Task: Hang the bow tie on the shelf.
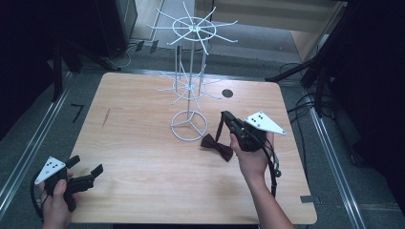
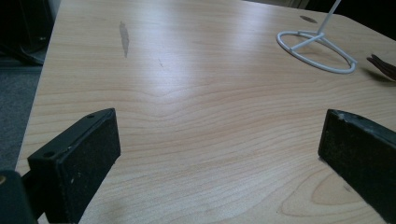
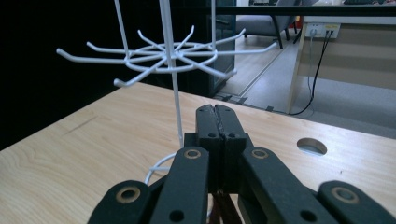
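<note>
High view: right tool (image 1: 224,116) sits just beside the white wire rack (image 1: 190,71), jaws pressed together on the strap (image 1: 219,128) of a dark red bow tie (image 1: 217,146). The bow lies on the counter (image 1: 143,157) just below the tool and the strap runs up from it to the jaw tips. Right gripper view confirms it: jaws closed flush w/ a sliver of strap visible beneath them, and the rack's lower ring of hooks (image 3: 159,55) above and ahead of the tips.

Left tool (image 1: 86,170) is well apart from all that, at the near-left counter edge, jaws spread wide, nothing between them.

Risks, as I judge them:
- Grip is on a thin strap only, so it may slip out on lift.
- Rack looks light and tall, so a snag or tool bump could tip or spin it, esp. w/ the left tool too far off to steady the base (image 2: 316,51).
- Hooks are slim, and the strap loop could miss one and drop.
</note>
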`<state>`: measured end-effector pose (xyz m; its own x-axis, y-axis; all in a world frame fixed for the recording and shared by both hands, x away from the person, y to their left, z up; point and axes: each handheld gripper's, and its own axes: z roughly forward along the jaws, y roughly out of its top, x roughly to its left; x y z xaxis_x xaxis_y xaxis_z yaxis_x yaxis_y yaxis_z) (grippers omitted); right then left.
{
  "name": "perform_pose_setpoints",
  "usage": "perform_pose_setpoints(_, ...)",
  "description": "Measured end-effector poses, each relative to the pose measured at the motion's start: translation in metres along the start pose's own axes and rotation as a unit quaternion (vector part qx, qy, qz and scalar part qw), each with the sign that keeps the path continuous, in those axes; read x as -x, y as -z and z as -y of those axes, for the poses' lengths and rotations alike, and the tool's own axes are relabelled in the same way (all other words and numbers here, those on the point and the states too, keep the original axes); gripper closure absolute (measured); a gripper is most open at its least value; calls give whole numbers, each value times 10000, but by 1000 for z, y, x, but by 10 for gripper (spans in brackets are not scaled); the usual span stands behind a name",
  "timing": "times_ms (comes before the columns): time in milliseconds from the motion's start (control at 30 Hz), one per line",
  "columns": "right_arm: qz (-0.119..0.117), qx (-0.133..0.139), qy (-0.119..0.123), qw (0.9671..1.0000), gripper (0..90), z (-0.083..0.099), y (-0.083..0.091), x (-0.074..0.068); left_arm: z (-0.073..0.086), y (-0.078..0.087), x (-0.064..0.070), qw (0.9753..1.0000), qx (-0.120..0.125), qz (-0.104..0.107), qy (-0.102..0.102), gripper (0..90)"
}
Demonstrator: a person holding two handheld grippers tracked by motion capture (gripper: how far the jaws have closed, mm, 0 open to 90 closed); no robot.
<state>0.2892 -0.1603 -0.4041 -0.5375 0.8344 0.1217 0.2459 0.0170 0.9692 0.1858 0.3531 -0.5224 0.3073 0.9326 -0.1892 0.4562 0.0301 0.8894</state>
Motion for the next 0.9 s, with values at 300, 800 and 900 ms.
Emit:
perform_pose_setpoints(300, 0, 92, -20, 10000, 900, -12, -6, 0, 0, 0, 0, 10000, 2, 4, 5, 0)
perform_pose_setpoints(800, 220, 111, -139, 9996, 900, -22, -15, 9, 0, 0, 0, 10000, 5, 5, 3, 0)
perform_pose_setpoints(900, 289, 101, -155, 9994, 900, -25, -17, 12, 0, 0, 0, 10000, 4, 2, -2, 0)
